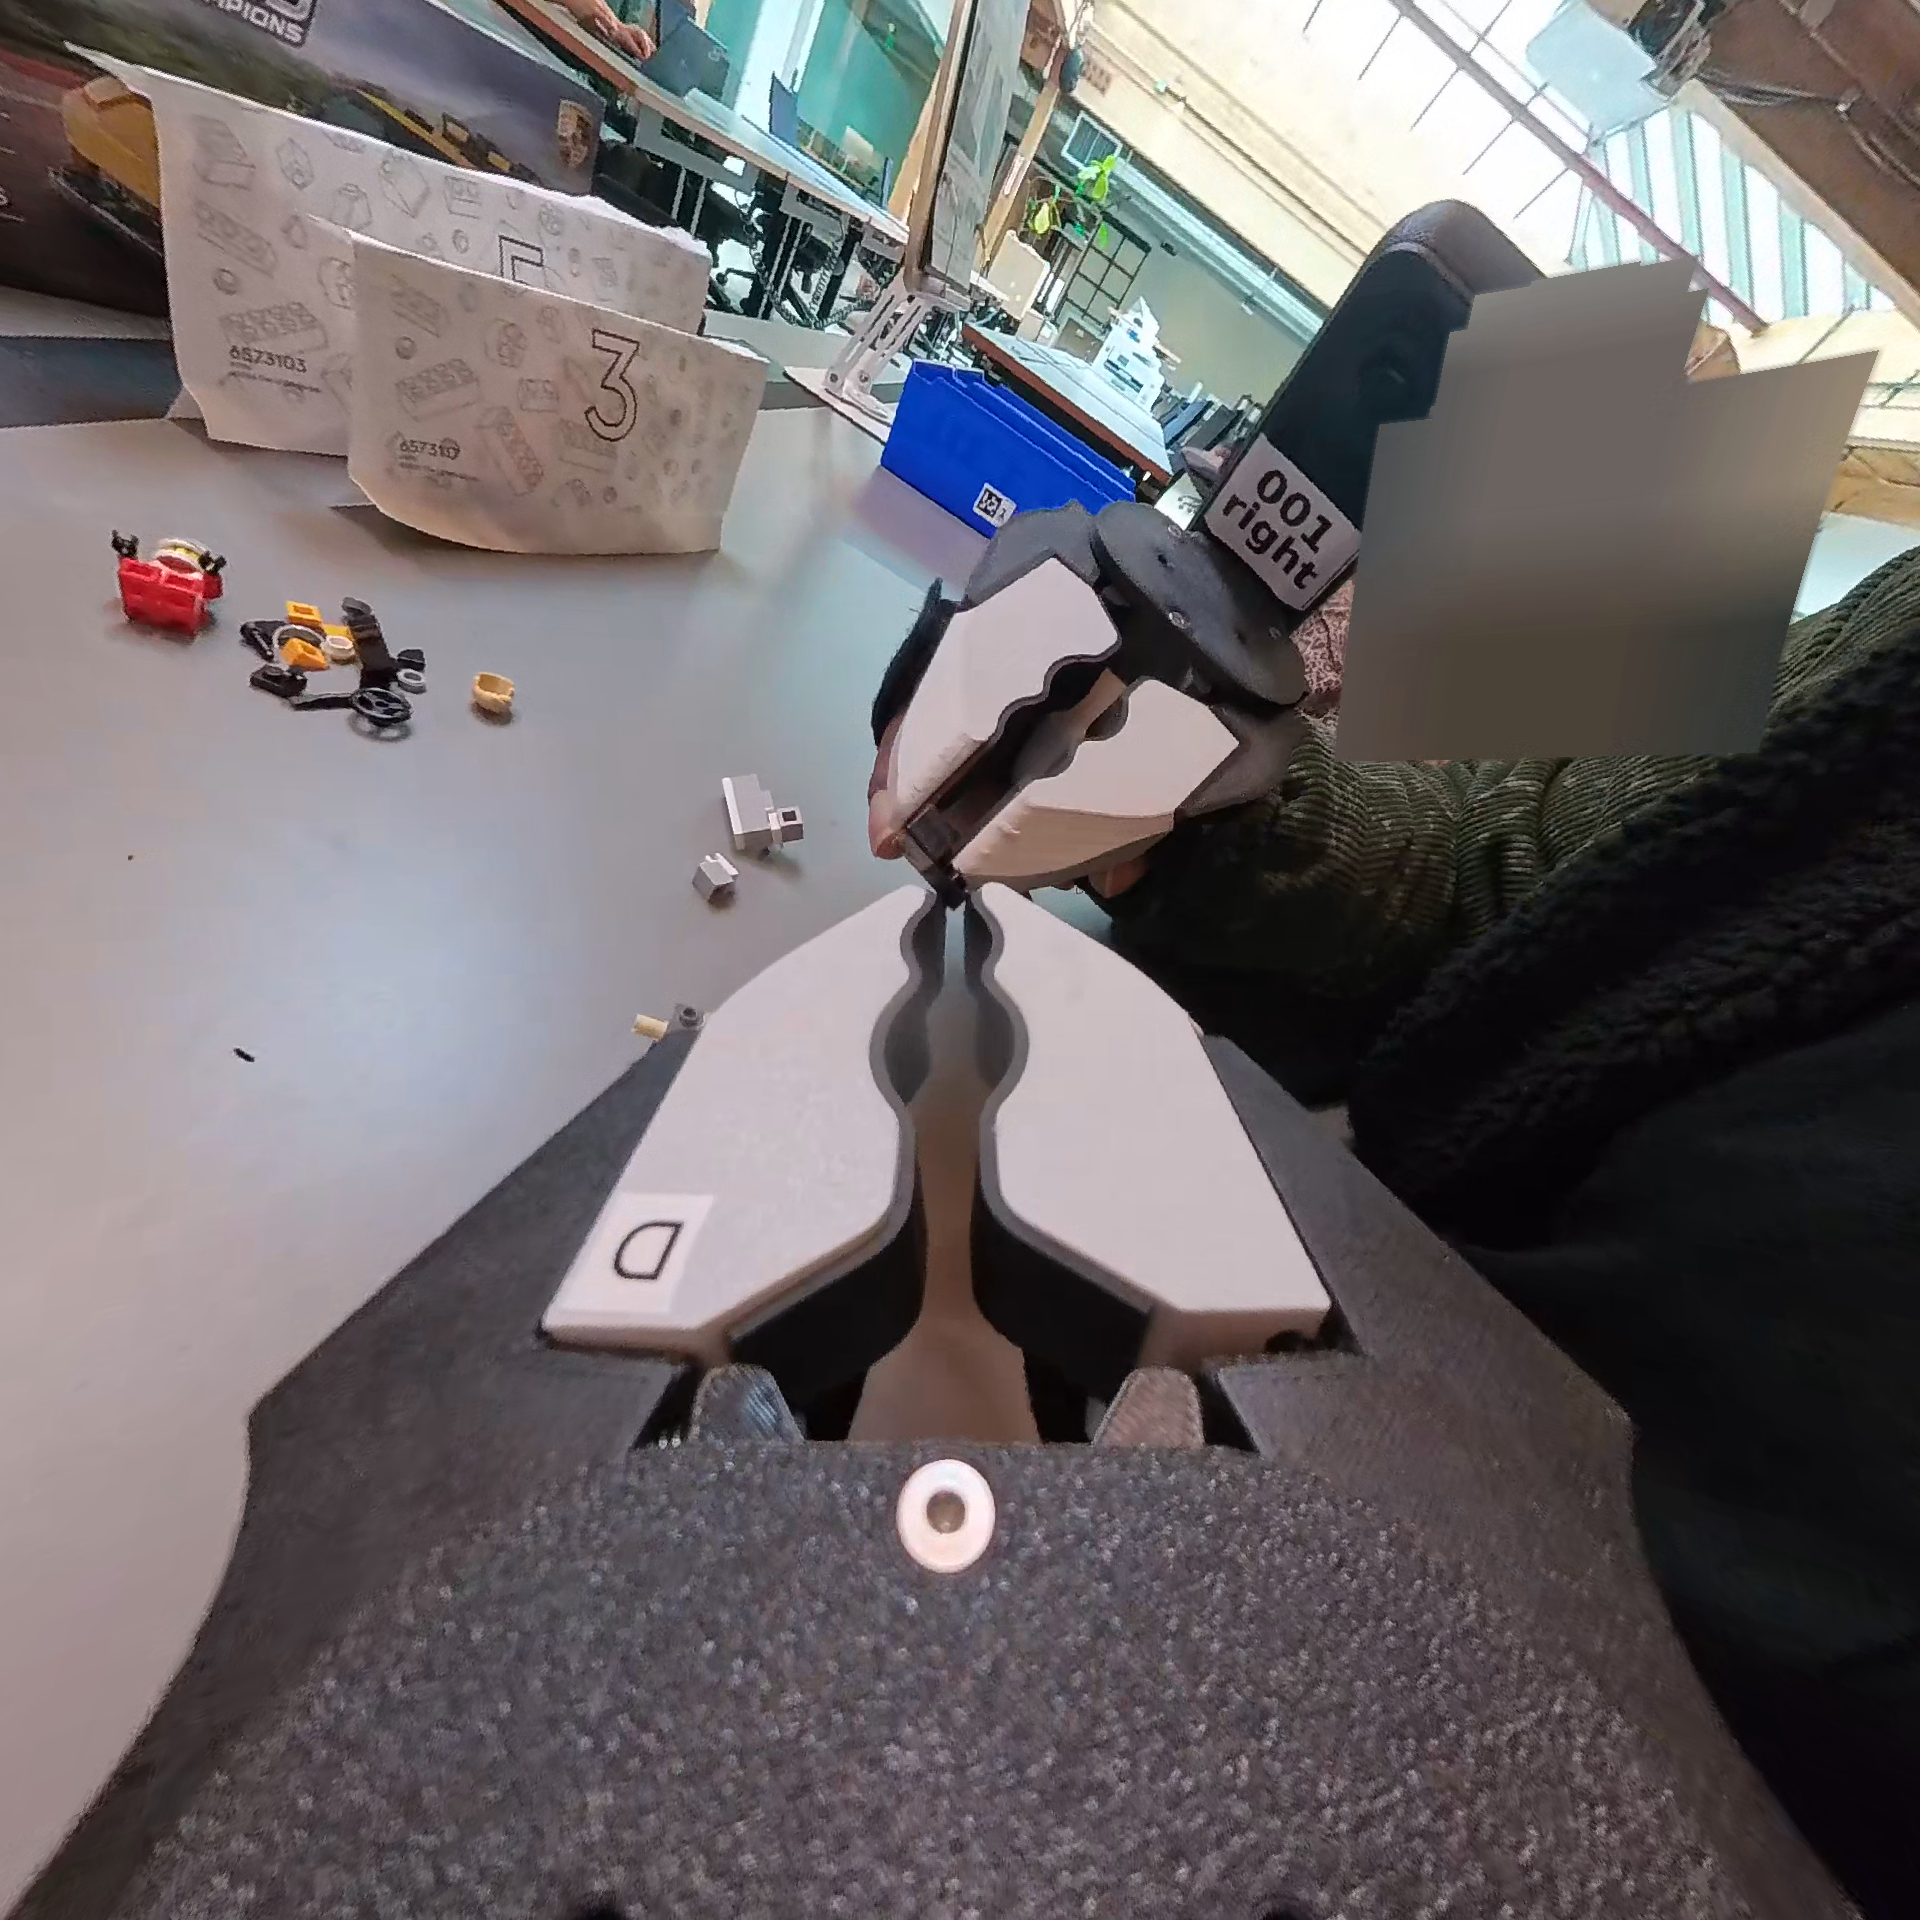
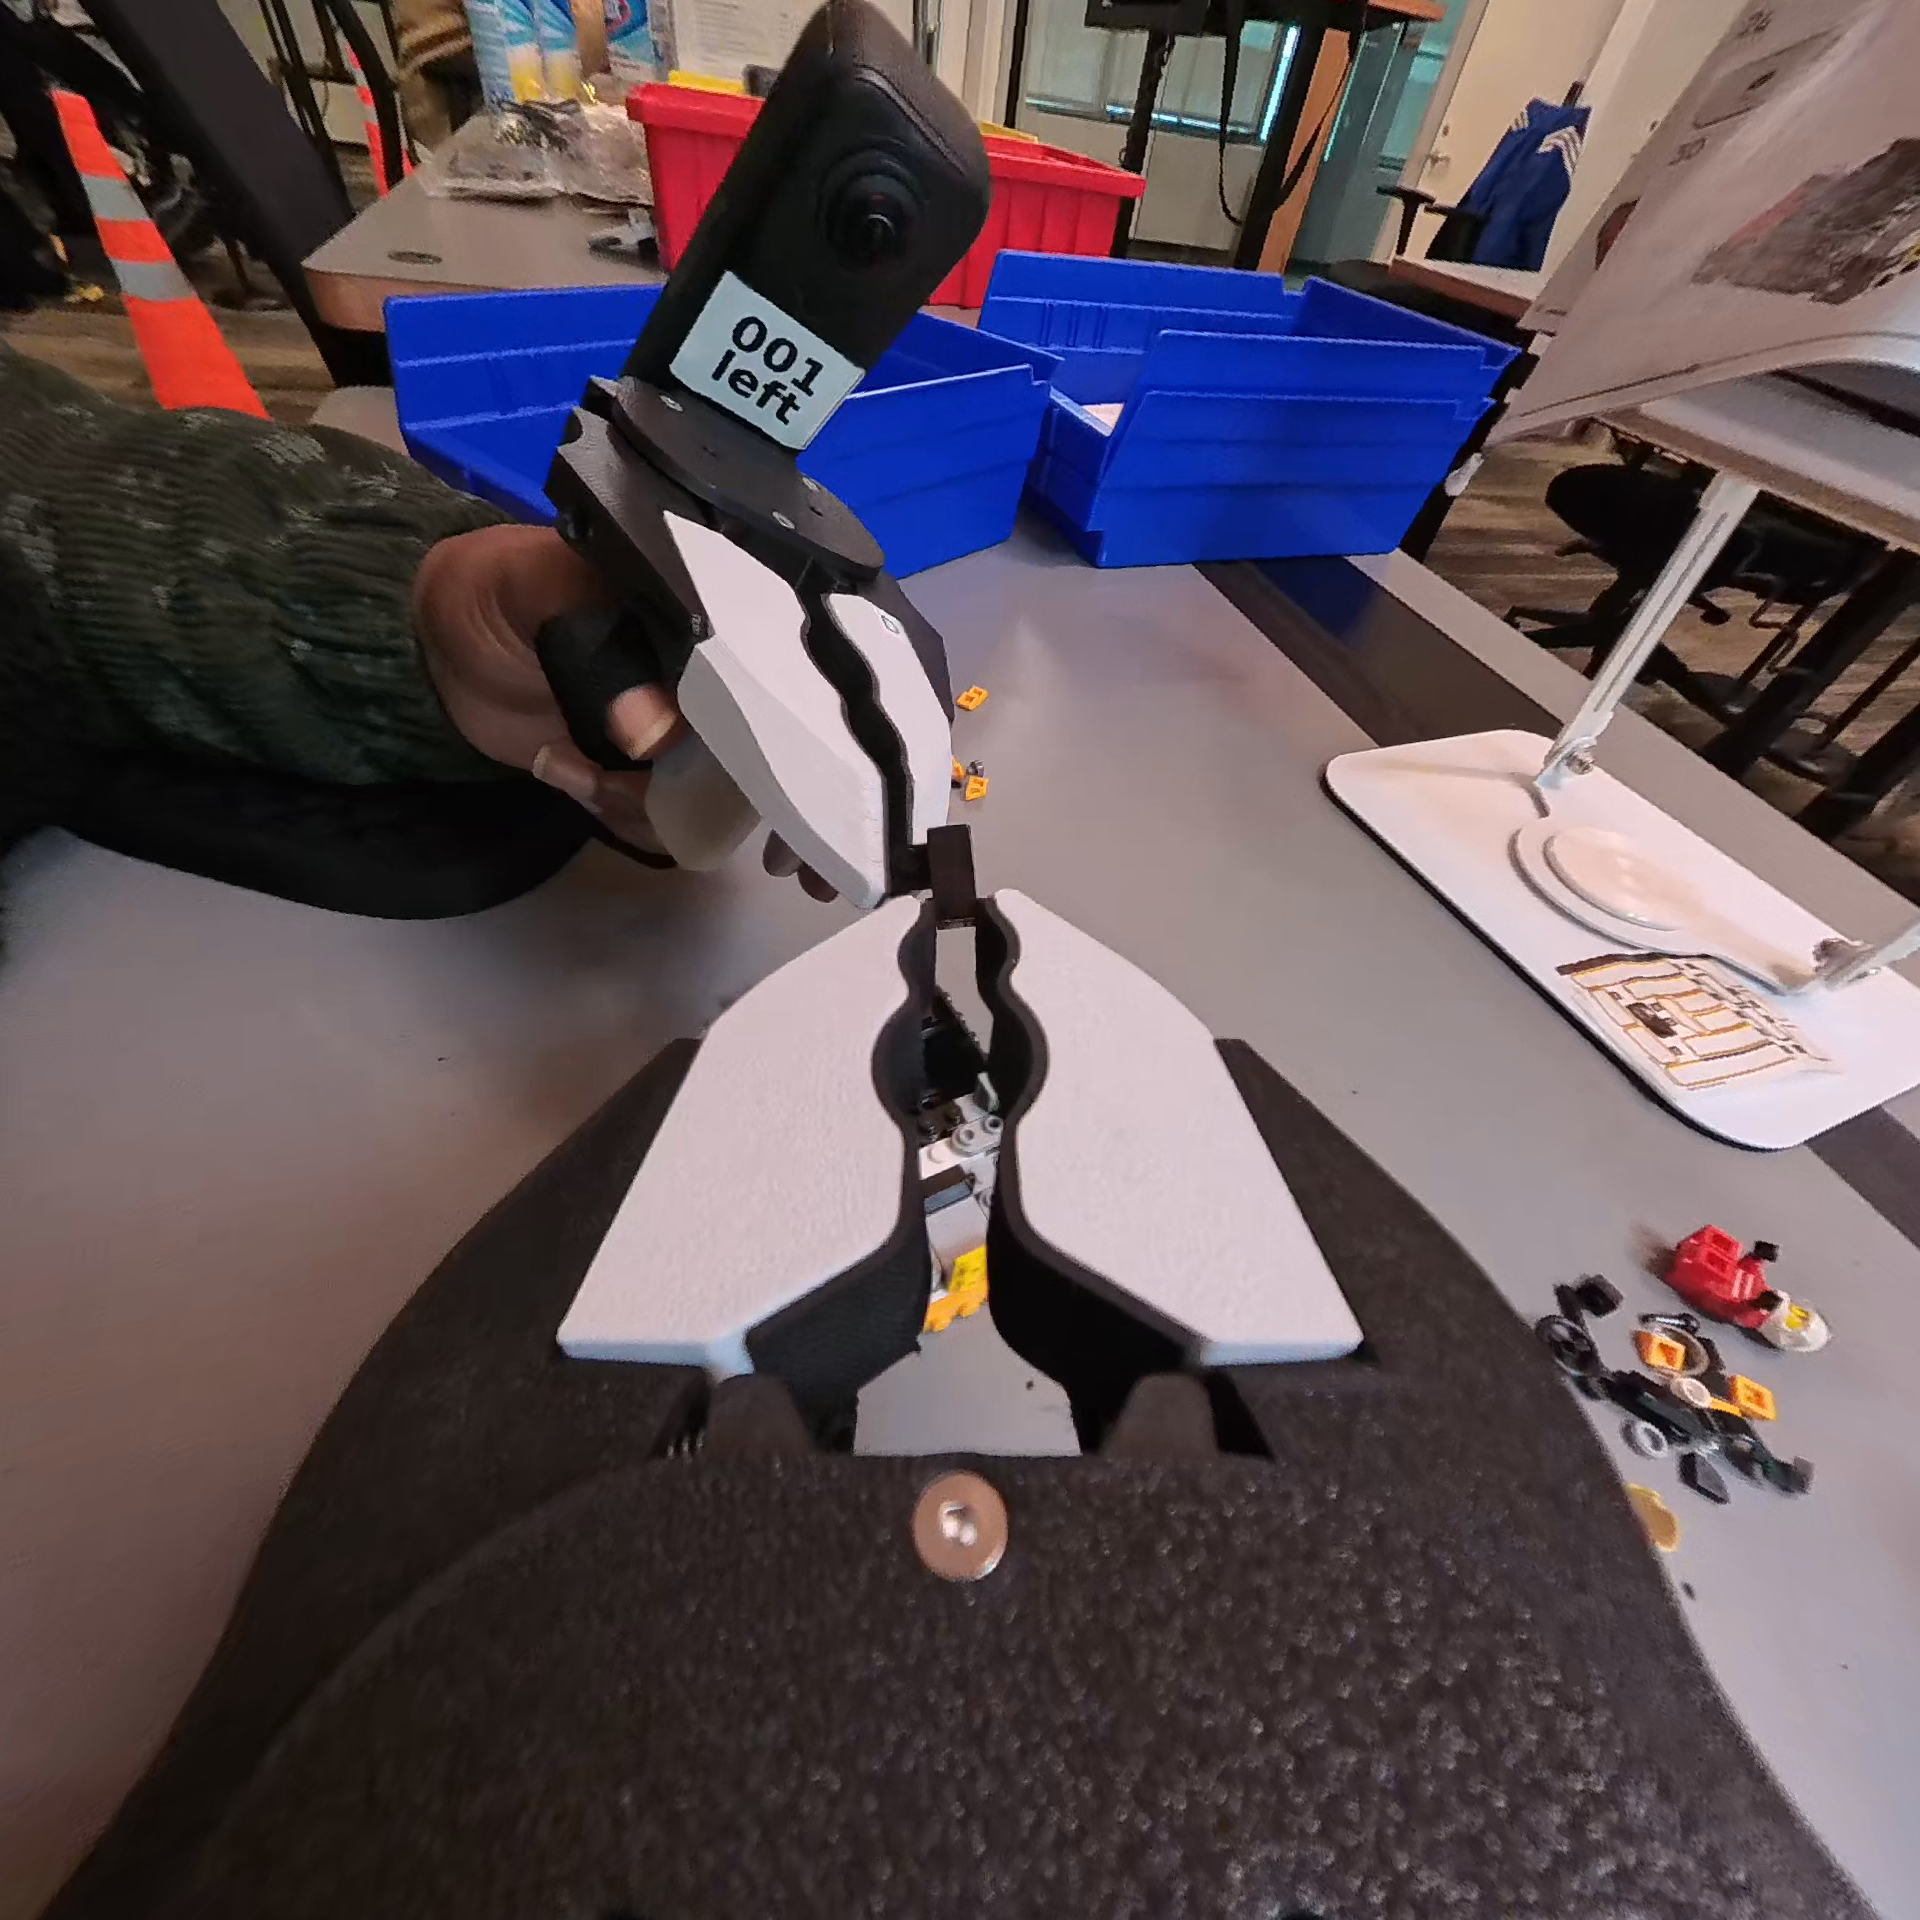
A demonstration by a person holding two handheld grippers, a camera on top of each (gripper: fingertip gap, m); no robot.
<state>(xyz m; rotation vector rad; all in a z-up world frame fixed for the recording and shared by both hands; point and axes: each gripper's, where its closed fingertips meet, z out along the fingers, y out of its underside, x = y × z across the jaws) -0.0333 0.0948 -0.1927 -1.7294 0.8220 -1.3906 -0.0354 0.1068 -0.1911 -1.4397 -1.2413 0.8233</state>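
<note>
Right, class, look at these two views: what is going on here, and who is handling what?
A person holds a two-finger gripper in each hand above a grey table. The right gripper pinches a small black brick; the left gripper, nearly shut, meets a small stub on that brick's side. Loose toy pieces and paper bags lie nearby.

Daylight from the high windows [image 1: 1704,197] at upper right of the left wrist view, overexposed there. Grey surface [image 1: 312,1039] evenly lit, with a soft sheen and faint shadows. Right wrist view evenly bright. Strong wide-angle bending at all edges. Motion blur softens near housings and background.
</note>
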